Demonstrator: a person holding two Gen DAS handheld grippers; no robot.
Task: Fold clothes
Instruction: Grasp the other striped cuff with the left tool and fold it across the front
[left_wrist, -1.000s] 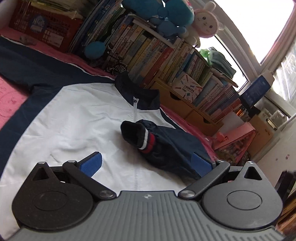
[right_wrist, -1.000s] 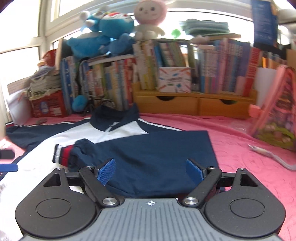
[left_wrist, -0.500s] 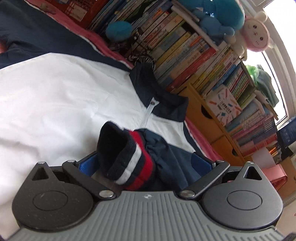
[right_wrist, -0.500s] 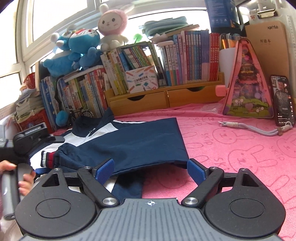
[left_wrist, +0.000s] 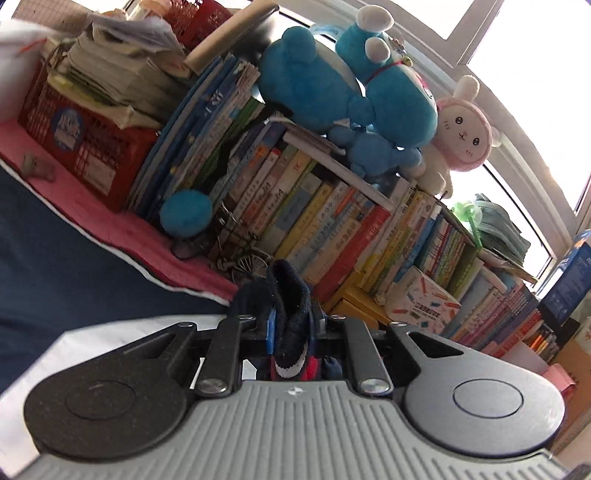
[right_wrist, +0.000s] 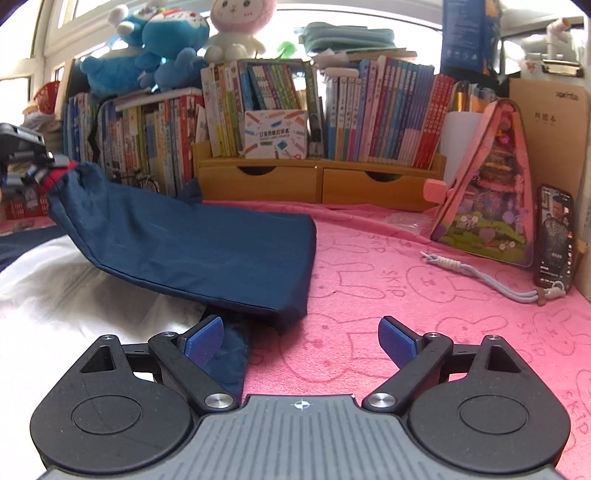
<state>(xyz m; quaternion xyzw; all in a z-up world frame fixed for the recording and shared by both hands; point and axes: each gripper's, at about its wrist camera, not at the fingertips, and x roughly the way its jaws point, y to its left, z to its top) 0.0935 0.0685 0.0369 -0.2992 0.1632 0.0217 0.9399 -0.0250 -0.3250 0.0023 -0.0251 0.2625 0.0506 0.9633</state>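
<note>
Ahead of me a row of upright colourful books (right_wrist: 369, 110) fills a wooden 2-drawer shelf (right_wrist: 317, 182), blue plush toys (left_wrist: 351, 92) sit above, and a black phone (right_wrist: 554, 236) leans at the right on the pink bunny-print cloth (right_wrist: 424, 314).

The left gripper (left_wrist: 291, 326) covers most of the cuff (left_wrist: 290, 314) it pinches; only the ribbed tip and a bit of stripe show. From the right, that gripper is cut by the frame's left edge. The jacket (right_wrist: 74, 295) runs off past the frame, and the navy sleeve (right_wrist: 192, 243) hides its collar.
</note>
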